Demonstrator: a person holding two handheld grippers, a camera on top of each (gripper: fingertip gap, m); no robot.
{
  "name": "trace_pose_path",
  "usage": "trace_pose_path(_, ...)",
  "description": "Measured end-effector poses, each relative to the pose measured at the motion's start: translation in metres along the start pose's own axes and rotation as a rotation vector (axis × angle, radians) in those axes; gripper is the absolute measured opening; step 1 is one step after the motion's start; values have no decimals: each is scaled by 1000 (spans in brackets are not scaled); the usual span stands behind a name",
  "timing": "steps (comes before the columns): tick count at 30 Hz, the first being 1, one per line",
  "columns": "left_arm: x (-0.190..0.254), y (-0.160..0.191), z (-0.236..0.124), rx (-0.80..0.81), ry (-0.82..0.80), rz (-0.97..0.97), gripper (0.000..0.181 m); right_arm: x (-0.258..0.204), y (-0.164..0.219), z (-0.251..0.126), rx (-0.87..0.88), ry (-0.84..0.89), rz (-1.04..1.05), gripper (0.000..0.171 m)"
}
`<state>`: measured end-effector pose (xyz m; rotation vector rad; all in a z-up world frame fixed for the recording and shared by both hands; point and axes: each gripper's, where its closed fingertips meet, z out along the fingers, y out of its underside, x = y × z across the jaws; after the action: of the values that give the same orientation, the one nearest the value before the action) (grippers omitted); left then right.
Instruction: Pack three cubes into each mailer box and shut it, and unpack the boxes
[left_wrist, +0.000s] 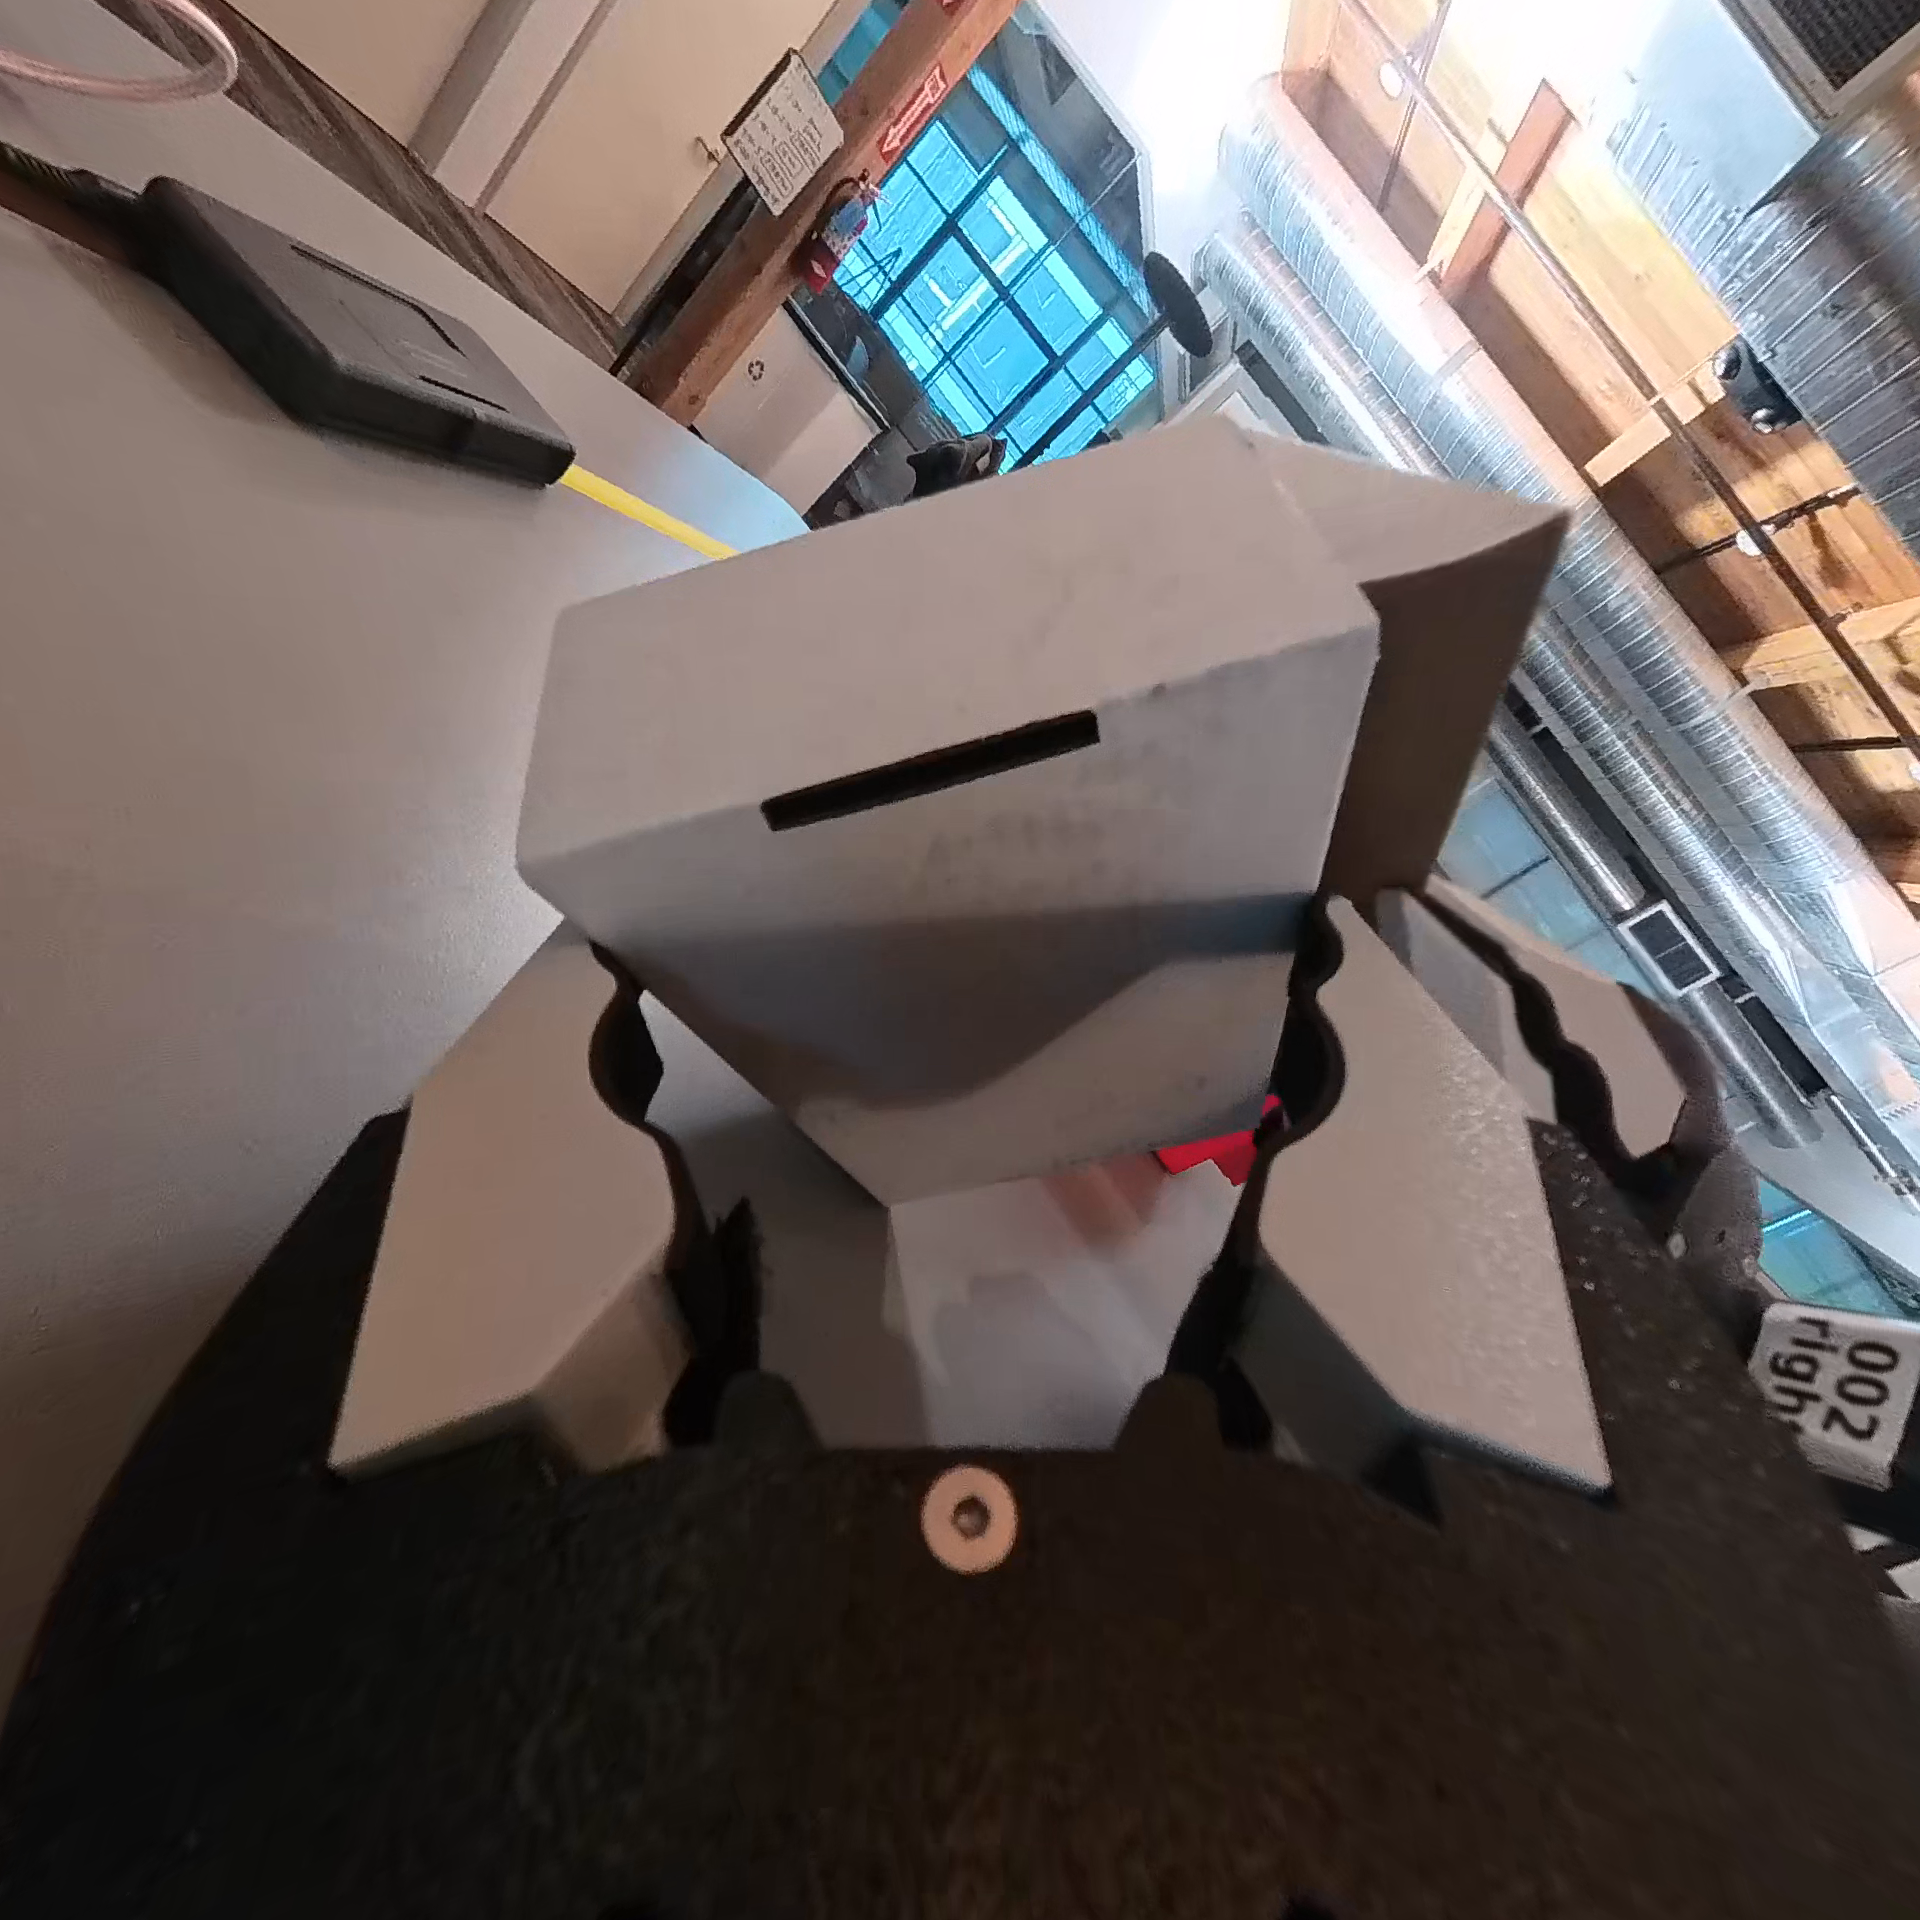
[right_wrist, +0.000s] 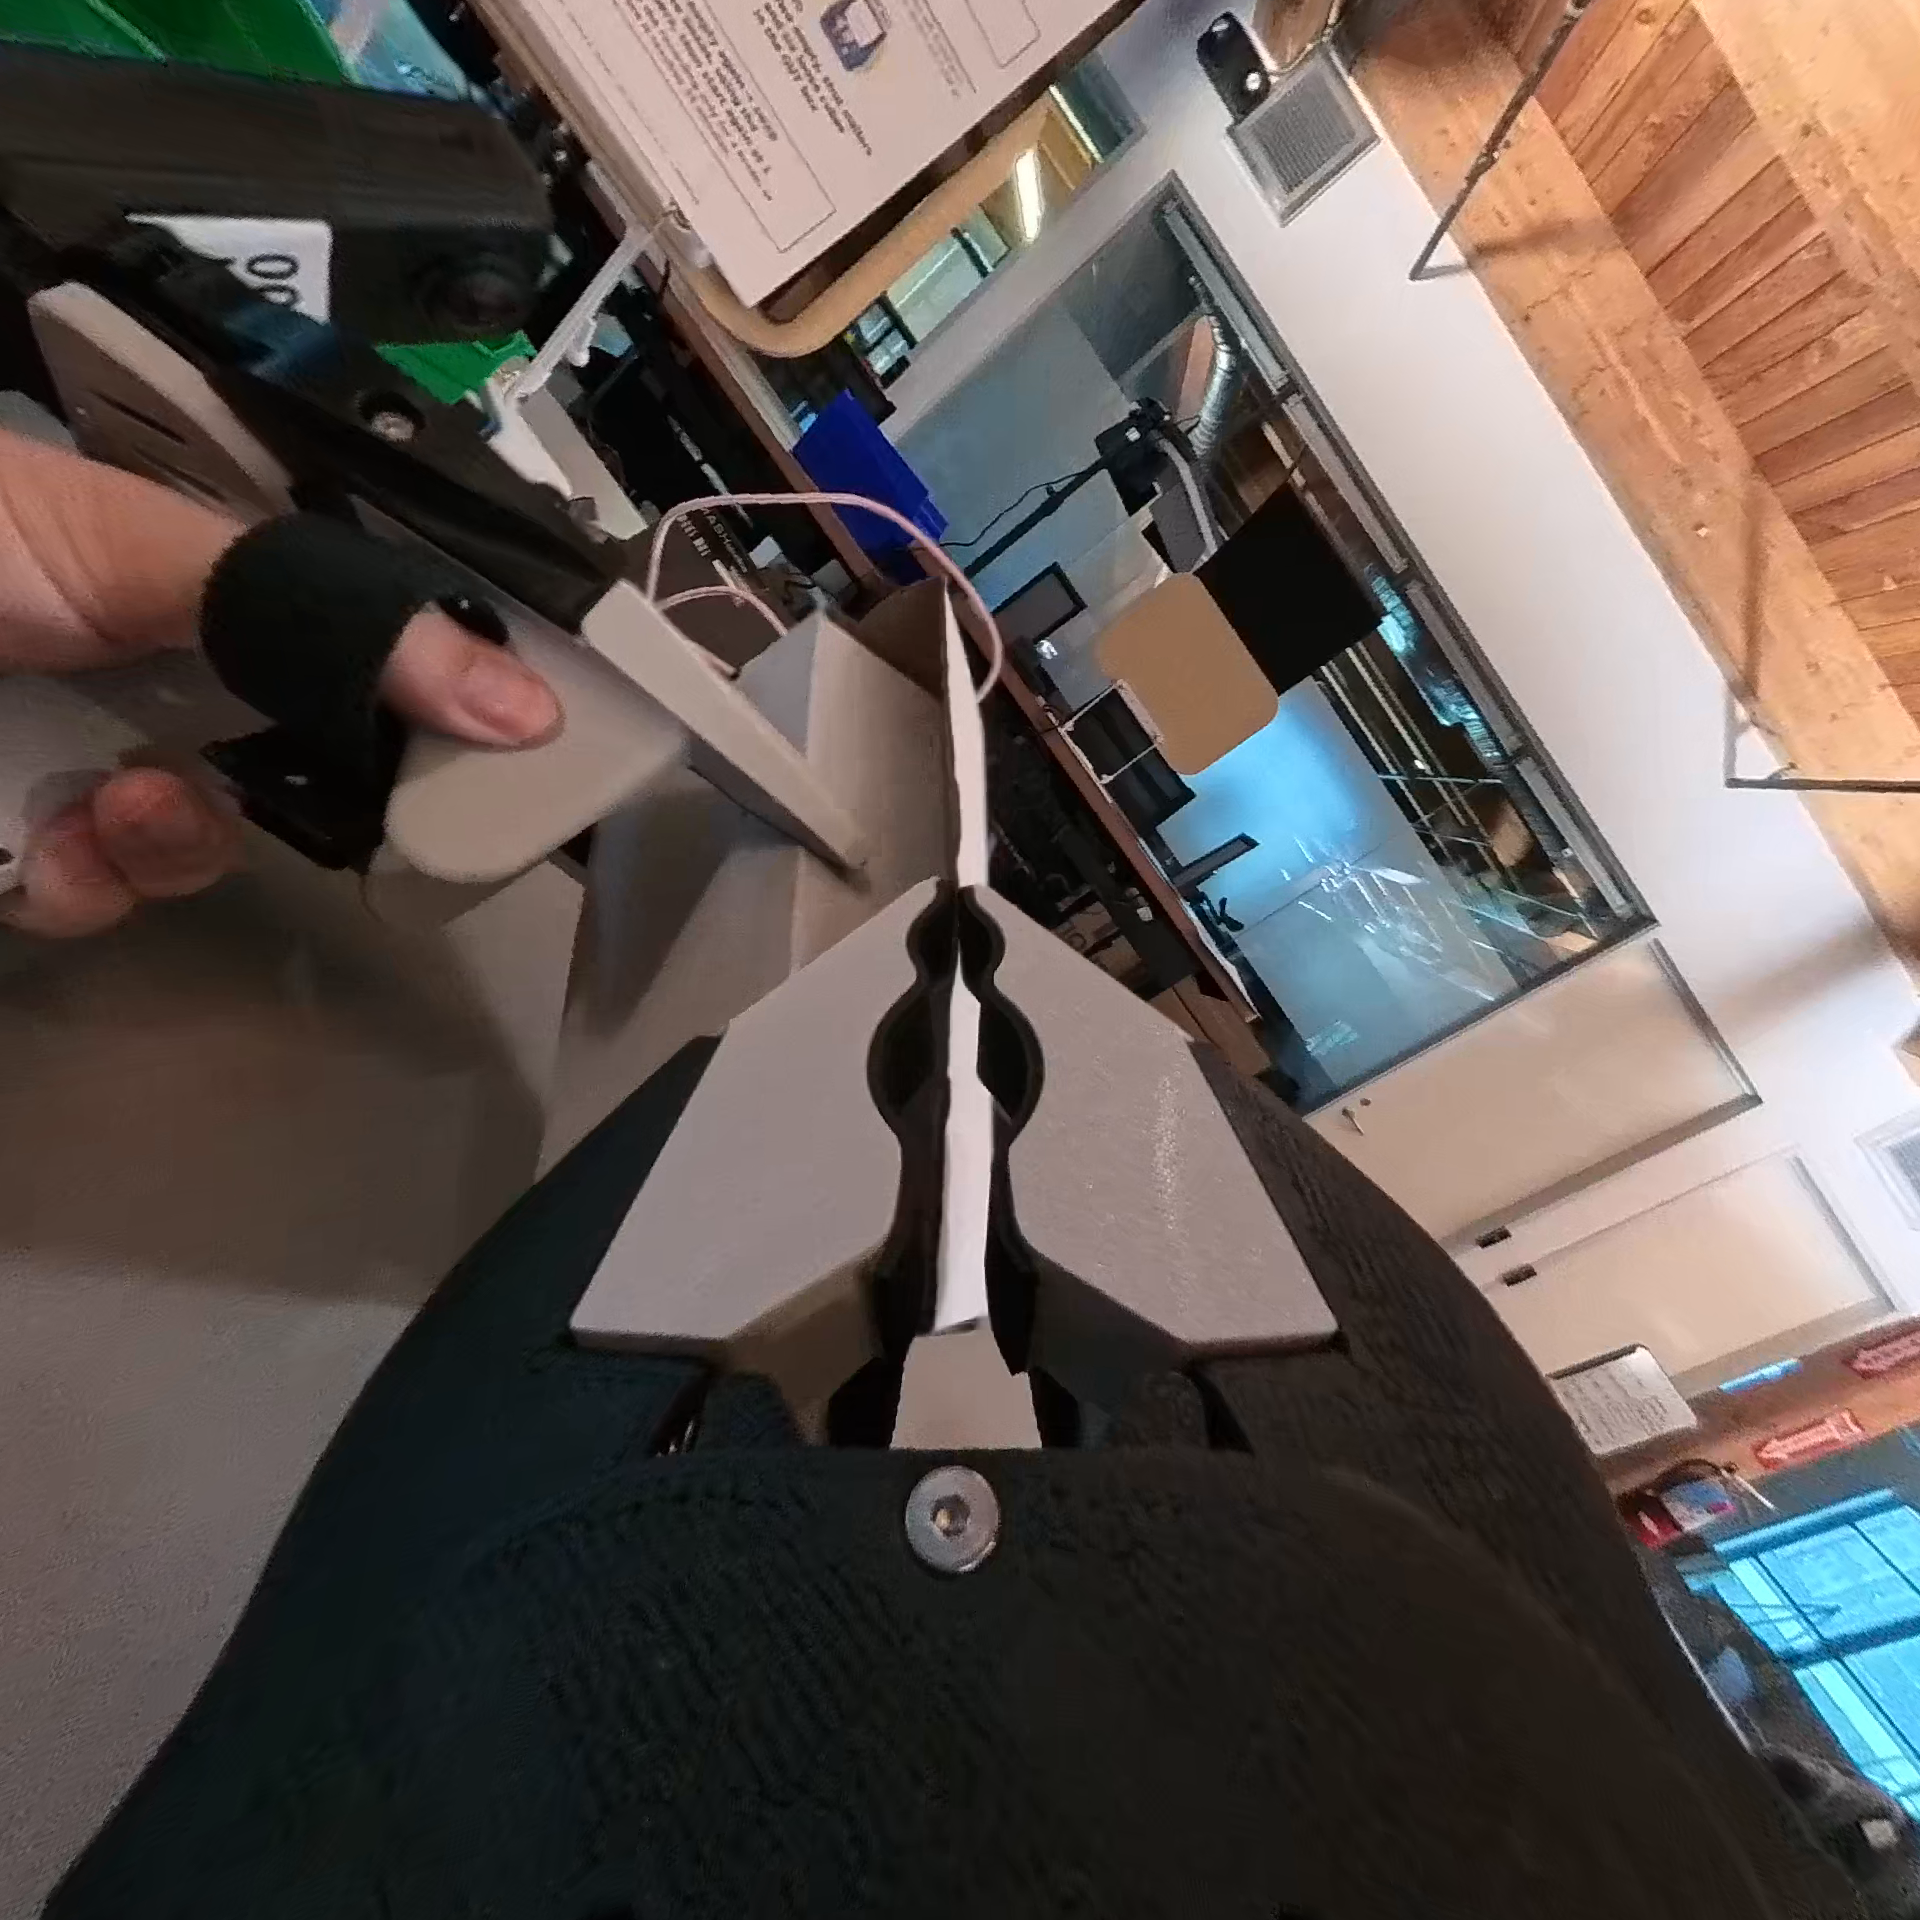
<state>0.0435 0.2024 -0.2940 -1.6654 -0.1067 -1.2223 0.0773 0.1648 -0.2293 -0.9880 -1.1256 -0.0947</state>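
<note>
A white mailer box (left_wrist: 935, 707) with a dark slot in its face is tilted up between the wide-spread fingers of my left gripper (left_wrist: 961, 966), which press on its two sides. A red cube (left_wrist: 1210, 1151) shows just under the box's lower edge. My right gripper (right_wrist: 954, 894) is shut on a thin white flap (right_wrist: 966, 748) of the box, seen edge-on. The right gripper also shows in the left wrist view (left_wrist: 1538, 1039), at the box's right side. The left gripper's finger (right_wrist: 727, 769) and a person's hand (right_wrist: 104, 582) show in the right wrist view.
A black flat device (left_wrist: 343, 312) with a yellow cable (left_wrist: 644, 509) lies on the grey table (left_wrist: 208, 727) to the far left. Green and blue bins (right_wrist: 862, 457) and shelving stand behind. Both views are strongly tilted.
</note>
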Motion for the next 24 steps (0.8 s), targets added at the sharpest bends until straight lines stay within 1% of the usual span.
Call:
trace_pose_path(4,0,1,0,-8,7,-5,123,15,0,1,-1,21,53,0)
trace_pose_path(7,0,2,1,-13,14,-4,122,24,3,2,-7,44,52,0)
trace_pose_path(12,0,2,0,-10,21,-10,122,28,4,5,-14,36,77,0)
trace_pose_path(16,0,2,-2,-2,31,-5,114,35,16,9,-59,50,93,0)
trace_pose_path(17,-3,0,-7,12,18,28,62,42,24,9,-88,81,100,0)
trace_pose_path(18,0,-5,-10,54,24,36,49,47,25,8,-73,87,104,0)
trace_pose_path(19,2,-10,-12,74,25,59,46,49,26,6,-67,73,138,0)
trace_pose_path(20,4,-12,-13,85,34,84,50,50,26,5,-59,61,163,0)
trace_pose_path(21,7,-14,-15,94,46,96,65,48,28,5,-60,51,168,0)
trace_pose_path(23,4,-16,-19,101,7,123,88,38,30,6,-66,23,142,0)
trace_pose_path(24,2,-16,-22,107,-22,150,97,32,29,7,-62,5,112,0)
